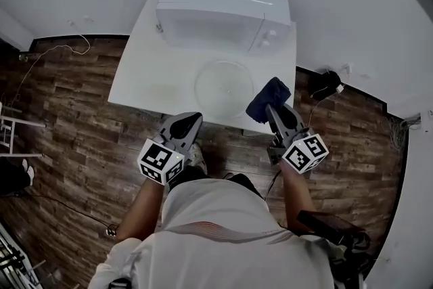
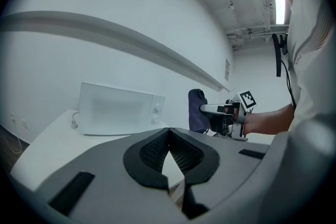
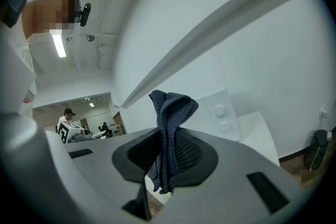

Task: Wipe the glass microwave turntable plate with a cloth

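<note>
The clear glass turntable plate (image 1: 224, 86) lies flat on the white table (image 1: 145, 71), in front of the white microwave (image 1: 223, 7). My right gripper (image 1: 274, 108) is at the table's front right corner, shut on a dark blue cloth (image 1: 268, 98) that stands bunched up beside the plate's right rim. In the right gripper view the cloth (image 3: 170, 113) sticks up between the jaws of the right gripper (image 3: 167, 139). My left gripper (image 1: 191, 120) hovers at the table's front edge, just below the plate, and its jaws are shut on nothing. The left gripper view shows its closed pads (image 2: 152, 152) and the cloth (image 2: 197, 110).
The microwave (image 2: 118, 110) has its door closed and fills the back of the table against a white wall. A black bag (image 1: 328, 83) and cables lie on the wood floor to the right. A white frame (image 1: 10, 125) stands at far left.
</note>
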The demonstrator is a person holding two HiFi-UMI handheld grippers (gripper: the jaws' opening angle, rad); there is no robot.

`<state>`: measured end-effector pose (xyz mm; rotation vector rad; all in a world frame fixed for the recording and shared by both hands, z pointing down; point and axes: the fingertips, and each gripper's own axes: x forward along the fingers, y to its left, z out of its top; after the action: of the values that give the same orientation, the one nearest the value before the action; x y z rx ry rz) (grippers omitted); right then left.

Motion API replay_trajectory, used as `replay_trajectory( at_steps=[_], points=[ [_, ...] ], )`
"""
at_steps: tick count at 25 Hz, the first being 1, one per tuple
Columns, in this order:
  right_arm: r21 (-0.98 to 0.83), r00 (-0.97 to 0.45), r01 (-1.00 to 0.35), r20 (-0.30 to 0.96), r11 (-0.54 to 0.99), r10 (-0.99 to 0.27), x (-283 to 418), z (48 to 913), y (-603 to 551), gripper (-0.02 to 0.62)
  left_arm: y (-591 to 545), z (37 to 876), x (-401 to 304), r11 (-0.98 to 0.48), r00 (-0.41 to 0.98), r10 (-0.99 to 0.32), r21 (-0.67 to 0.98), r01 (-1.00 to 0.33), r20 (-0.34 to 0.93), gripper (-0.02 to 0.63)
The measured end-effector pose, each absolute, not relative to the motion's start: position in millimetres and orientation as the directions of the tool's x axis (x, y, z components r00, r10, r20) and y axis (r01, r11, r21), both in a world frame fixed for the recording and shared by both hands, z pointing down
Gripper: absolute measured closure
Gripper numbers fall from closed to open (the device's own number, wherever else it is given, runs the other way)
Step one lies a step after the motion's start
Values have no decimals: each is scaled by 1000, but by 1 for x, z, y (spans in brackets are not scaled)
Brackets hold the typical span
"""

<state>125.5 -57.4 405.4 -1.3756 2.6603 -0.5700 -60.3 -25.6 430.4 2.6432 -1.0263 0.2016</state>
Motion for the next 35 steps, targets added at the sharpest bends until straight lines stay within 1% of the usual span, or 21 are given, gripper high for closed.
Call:
replay_trajectory(
  at_steps=[9, 18, 24, 28, 35],
  points=[
    [-290, -610, -767, 51, 572, -791, 172, 370, 31, 534, 60, 404, -13, -692, 716, -671, 185, -698, 193, 595],
    [-290, -625, -744, -14, 602, -780, 180, 352, 79, 534, 111, 371, -12, -669, 678, -712, 121, -734, 182, 595],
    [-216, -620, -761, -35, 612, -784, 170, 332, 101, 534, 116, 358, -24, -672, 670, -720, 57, -738, 183, 595],
    [-175, -612, -774, -43, 609, -790, 154, 319, 102, 534, 114, 346, -39, -682, 680, -719, 40, -730, 143, 595],
    [-120, -626, -770, -49, 626, -779, 101, 301, 115, 534, 120, 326, -92, -662, 664, -745, 54, -748, 68, 595]
  ],
)
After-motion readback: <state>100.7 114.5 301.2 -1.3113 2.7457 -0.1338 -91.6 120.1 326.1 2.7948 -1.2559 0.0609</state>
